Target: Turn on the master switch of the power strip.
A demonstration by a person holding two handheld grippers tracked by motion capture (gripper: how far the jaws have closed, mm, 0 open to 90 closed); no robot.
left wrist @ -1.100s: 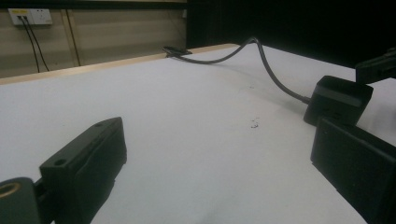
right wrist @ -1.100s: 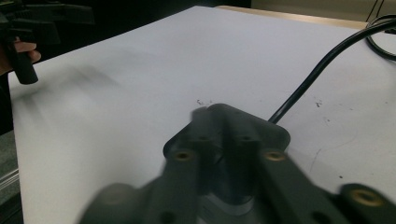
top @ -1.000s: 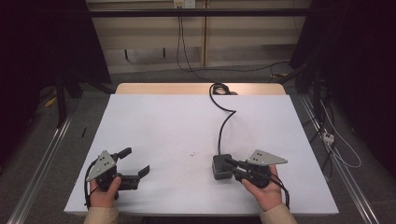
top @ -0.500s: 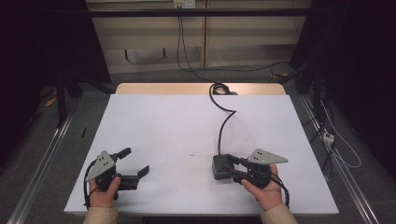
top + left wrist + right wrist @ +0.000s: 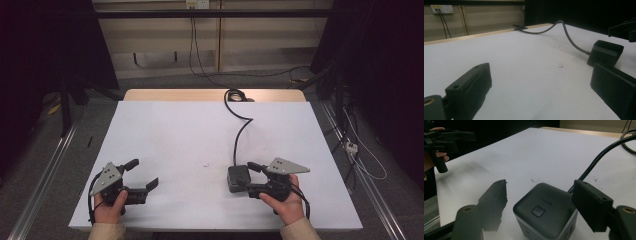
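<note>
I am holding one gripper in each hand at the near edge of the white table [image 5: 165, 130]. My left gripper [image 5: 141, 174] is sitting at about 7 o'clock on the table, with its jaws standing wide apart and nothing between them. My right gripper [image 5: 251, 176] is at about 5 o'clock. Its jaws are also apart and are standing on both sides of the dark cube [image 5: 546, 211], not pressing it. The cube is resting flat on the table, a button [image 5: 538, 210] facing up. Its cable [image 5: 241, 131] is running toward 12 o'clock to the far edge.
</note>
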